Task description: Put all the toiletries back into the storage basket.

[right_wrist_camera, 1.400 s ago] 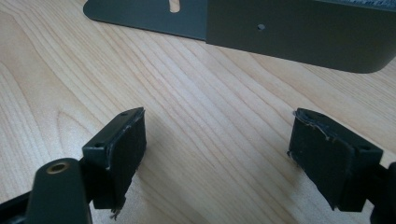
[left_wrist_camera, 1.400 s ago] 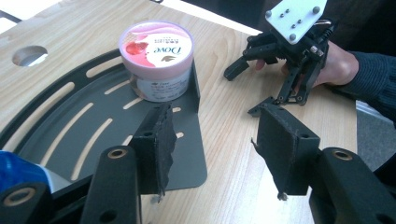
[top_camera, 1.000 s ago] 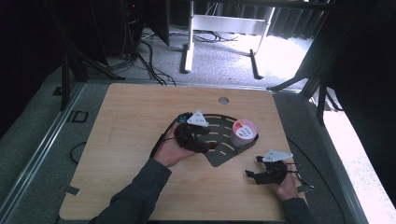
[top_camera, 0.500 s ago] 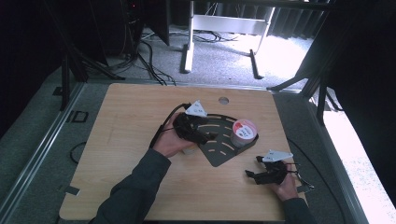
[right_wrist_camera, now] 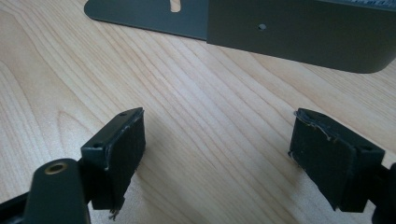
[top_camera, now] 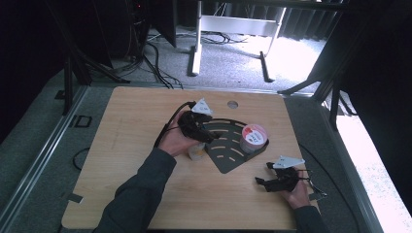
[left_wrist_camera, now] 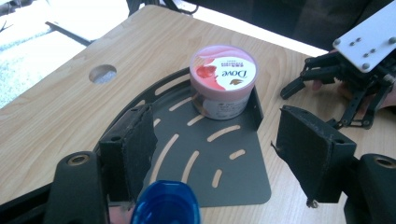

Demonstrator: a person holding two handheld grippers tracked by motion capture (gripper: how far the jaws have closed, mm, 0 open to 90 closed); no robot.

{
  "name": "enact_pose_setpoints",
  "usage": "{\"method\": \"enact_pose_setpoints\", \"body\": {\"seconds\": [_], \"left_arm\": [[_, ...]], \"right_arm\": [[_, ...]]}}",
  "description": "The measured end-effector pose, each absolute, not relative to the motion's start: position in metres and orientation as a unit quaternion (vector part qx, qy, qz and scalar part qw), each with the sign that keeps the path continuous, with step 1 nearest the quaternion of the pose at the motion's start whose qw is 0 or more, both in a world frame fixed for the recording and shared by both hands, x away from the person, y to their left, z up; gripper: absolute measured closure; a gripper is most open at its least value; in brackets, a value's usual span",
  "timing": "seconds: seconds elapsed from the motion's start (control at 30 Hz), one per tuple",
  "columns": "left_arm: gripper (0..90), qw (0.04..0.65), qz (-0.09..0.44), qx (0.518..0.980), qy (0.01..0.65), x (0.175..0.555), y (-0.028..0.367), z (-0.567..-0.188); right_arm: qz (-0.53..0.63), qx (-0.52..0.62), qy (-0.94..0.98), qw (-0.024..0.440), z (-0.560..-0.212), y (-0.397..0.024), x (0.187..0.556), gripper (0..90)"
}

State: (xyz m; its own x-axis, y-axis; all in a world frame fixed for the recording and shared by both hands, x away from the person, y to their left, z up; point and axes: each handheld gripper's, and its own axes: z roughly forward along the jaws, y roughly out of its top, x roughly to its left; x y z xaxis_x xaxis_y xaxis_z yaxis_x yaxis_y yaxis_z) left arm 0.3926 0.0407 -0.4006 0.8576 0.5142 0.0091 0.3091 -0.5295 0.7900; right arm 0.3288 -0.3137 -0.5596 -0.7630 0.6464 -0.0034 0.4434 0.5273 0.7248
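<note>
A light wooden table (top_camera: 136, 160) with a small round hole (top_camera: 232, 104) near its far edge stands on grey carpet (top_camera: 228, 65). Beyond it, white metal frame legs (top_camera: 197, 46) and black cables (top_camera: 150, 60). Dark surroundings left and right; bright light falls far right.

Your left hand-held gripper (top_camera: 206, 138) covers most of the small bottle (top_camera: 196, 151) in the high view; its blue cap (left_wrist_camera: 166, 205) is cut off by the left gripper view's bottom edge.
</note>
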Motion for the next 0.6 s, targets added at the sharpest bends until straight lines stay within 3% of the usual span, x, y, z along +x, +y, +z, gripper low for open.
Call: {"method": "enact_pose_setpoints", "body": {"seconds": [0.6], "left_arm": [[33.9, 0.360, 0.127, 0.890, 0.249, 0.402, 0.046, -0.413]], "right_arm": [[0.369, 0.312, 0.865, 0.136, -0.560, -0.313, 0.329, 16.6]]}}
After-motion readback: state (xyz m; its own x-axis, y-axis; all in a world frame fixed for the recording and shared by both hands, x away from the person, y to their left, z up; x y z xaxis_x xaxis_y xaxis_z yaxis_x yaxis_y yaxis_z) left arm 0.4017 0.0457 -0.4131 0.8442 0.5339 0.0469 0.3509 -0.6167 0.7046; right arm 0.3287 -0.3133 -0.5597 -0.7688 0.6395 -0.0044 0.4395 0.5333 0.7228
